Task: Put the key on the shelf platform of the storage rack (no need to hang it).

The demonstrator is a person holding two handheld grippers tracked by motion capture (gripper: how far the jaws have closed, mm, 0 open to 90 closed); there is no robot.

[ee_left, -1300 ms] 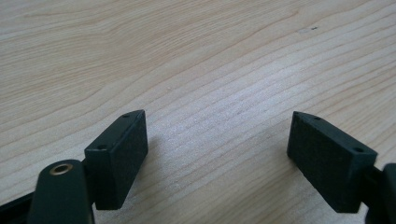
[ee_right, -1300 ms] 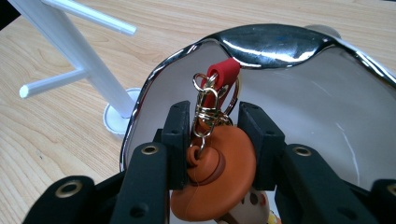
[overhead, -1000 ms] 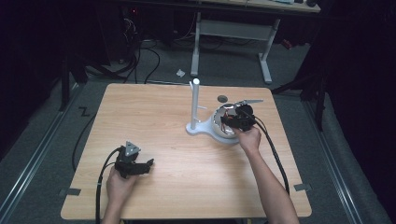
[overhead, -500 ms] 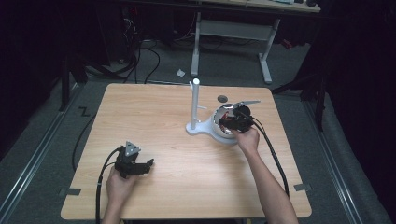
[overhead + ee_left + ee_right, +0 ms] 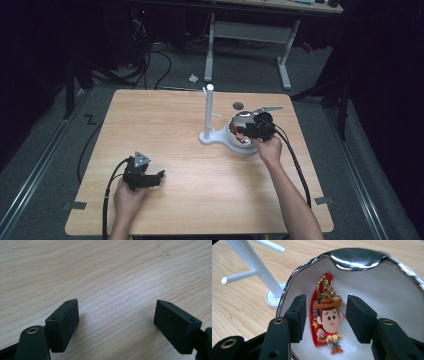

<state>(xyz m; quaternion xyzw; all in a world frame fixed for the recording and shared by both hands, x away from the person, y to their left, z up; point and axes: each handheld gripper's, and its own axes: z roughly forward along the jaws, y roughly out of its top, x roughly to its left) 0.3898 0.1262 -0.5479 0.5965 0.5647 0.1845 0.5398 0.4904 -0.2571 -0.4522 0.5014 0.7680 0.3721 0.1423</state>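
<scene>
2 jaws wide around keychain (image 5: 329, 325), untouched

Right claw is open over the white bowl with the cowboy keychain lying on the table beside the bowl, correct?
Not quite. The right gripper view shows the cowboy keychain lying inside the white bowl, not on the table beside it. The rest holds: the right claw is open over the bowl, its jaws either side of the figure.

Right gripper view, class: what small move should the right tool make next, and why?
Probably close on the cowboy keychain. The right tool hangs open inside the white bowl, one jaw either side of the figure, apparently not yet touching it.
</scene>
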